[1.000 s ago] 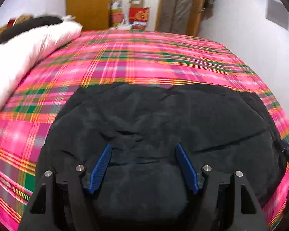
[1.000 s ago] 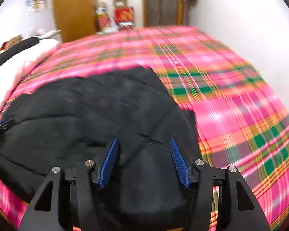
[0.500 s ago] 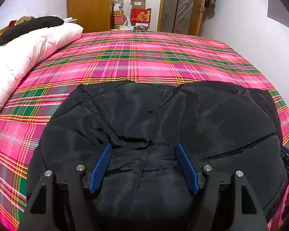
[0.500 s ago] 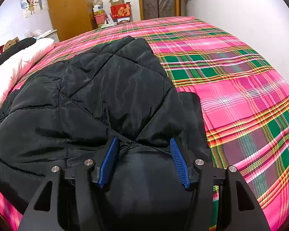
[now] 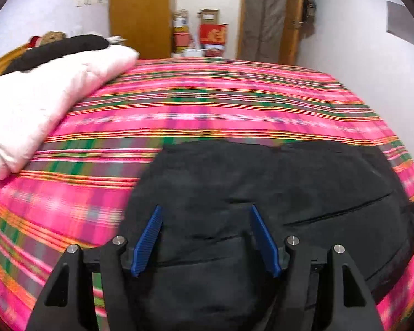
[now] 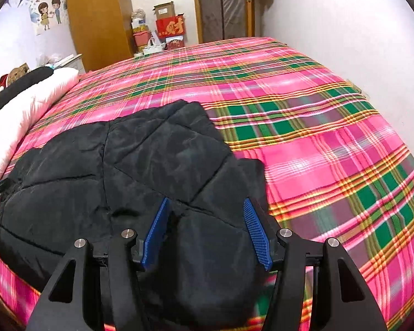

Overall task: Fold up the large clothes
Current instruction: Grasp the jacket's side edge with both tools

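Observation:
A black quilted jacket lies folded in a compact heap on the pink plaid bedspread, near the bed's front edge. My left gripper hovers over the jacket's left part. Its jaws are closing, with jacket fabric below and between the blue pads, which do not clamp it. My right gripper stands open over the jacket's right front corner. A puffed panel bulges up between its pads; I see no pinch.
A white duvet with a dark garment on top lies along the bed's left side. The white wall borders the bed on the right. A wardrobe, boxes and a door stand beyond the far end.
Both grippers have drawn up and back from the jacket, which looks smaller and flatter now. The left view has swung left, showing more bedspread. The left jaws stand slightly narrower.

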### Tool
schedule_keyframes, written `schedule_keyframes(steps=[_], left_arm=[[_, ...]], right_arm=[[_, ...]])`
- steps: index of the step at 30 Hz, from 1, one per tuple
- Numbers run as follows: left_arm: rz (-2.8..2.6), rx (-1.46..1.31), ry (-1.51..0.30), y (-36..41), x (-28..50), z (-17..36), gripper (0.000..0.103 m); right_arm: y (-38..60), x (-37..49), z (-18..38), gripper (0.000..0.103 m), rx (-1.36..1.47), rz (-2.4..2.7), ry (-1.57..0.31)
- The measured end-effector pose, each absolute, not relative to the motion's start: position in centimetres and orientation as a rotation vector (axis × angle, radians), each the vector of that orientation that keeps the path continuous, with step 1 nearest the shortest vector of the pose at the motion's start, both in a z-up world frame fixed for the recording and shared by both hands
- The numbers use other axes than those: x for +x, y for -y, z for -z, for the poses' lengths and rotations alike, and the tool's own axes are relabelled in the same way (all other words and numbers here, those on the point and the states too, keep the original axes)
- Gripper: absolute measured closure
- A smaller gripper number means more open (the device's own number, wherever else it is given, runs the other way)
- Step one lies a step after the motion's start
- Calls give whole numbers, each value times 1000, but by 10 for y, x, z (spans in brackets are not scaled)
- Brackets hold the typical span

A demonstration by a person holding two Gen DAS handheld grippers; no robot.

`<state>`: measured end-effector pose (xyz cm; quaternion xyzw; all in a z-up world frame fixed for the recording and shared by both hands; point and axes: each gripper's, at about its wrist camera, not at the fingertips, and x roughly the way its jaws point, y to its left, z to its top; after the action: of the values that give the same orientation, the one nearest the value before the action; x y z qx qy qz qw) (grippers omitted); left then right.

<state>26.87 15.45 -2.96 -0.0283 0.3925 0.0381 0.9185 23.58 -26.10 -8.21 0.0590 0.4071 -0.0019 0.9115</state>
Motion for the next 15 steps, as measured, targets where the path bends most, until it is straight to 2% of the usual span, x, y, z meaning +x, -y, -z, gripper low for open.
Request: schedule_keyframes(steps=[3, 7, 15], left_arm=[[-142, -110, -855, -188, 264, 40, 35], [-140, -163, -931, -213, 263, 65, 33], [-92, -251, -920, -222, 247, 60, 33]], right_arm=[[267, 238, 101, 45, 110, 4, -892], [274, 242, 114, 35, 119, 17, -907], [280, 242, 112, 35, 150, 11, -934]])
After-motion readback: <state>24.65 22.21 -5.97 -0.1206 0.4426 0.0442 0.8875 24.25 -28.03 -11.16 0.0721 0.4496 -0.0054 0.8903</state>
